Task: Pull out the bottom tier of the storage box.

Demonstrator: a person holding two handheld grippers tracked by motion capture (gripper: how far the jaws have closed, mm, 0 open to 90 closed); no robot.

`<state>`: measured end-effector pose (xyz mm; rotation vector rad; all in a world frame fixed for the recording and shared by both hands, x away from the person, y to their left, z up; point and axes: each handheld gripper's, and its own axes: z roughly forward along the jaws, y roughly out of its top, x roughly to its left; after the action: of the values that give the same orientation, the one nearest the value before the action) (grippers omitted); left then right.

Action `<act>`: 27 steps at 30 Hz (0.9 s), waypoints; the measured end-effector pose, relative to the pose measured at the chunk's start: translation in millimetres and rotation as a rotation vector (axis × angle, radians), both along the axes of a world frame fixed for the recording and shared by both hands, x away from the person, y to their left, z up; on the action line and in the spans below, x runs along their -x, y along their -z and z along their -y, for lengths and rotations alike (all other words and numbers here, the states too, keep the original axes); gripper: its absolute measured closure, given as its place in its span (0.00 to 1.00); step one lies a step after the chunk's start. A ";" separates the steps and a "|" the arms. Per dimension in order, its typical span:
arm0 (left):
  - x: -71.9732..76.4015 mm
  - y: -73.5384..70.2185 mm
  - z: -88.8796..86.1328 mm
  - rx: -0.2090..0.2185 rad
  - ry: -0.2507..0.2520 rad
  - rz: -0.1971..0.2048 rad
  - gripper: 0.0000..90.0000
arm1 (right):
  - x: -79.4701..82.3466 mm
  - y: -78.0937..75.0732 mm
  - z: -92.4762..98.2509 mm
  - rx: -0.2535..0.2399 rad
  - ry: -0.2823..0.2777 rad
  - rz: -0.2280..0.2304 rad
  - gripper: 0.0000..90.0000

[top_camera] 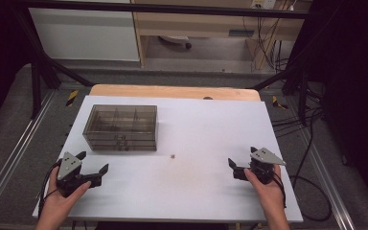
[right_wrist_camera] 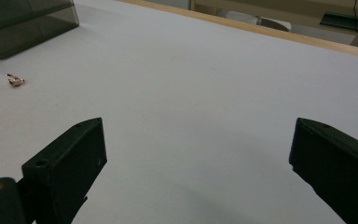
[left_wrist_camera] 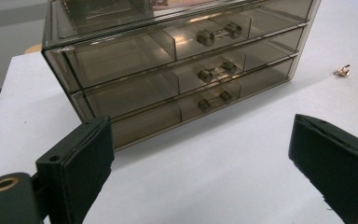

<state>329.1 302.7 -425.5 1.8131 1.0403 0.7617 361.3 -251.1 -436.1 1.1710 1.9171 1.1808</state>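
Drawer box [top_camera: 120, 127], a smoky see-through plastic chest with three stacked drawers, stands on the left half of my white table [top_camera: 196, 187], toward the far side. In the left gripper view its front faces me at a slant, and each drawer shows a small two-knob handle [left_wrist_camera: 219, 33] near its middle; all three drawers look pushed in.

My left tongs [top_camera: 95, 162] rest low over the table's near left corner, held in my left hand [top_camera: 60, 203]. They point toward the box, which sits near them but clear of them. Their jaws stand wide apart with bare table between them.

My right tongs [top_camera: 242, 162] rest near the table's right edge, held in my right hand [top_camera: 268, 191], well apart from the box. Their jaws also stand wide apart, with nothing between them.

One small copper-coloured item [top_camera: 172, 155] lies loose on the table, just off the box's near right corner and between the two tongs. In the right gripper view it glints at the far left; it is too small to tell what it is.

Beyond the white top, a strip of pale wood [top_camera: 172, 91] shows along the far edge.
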 end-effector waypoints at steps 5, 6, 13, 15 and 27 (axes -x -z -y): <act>0.9 -0.9 4.2 -0.057 0.005 0.017 0.08 | -1.0 1.0 0.2 0.011 0.004 -0.009 0.05; 1.3 -0.6 5.3 -0.076 0.004 0.021 0.09 | -1.0 0.8 0.3 0.012 0.006 -0.009 0.05; 2.2 4.5 12.5 -0.220 -0.020 0.014 0.11 | -1.5 0.2 -0.5 0.017 0.007 -0.017 0.05; 1.8 3.0 14.4 -0.219 -0.013 0.013 0.11 | -0.3 0.2 -1.4 0.018 0.007 -0.020 0.05; -12.1 -20.1 40.4 -0.432 0.047 0.035 0.14 | -1.3 1.3 -0.9 0.025 0.012 -0.029 0.05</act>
<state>341.2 262.3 -405.4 2.1687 0.8506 1.0461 362.6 -250.2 -437.4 1.1909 1.9385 1.1357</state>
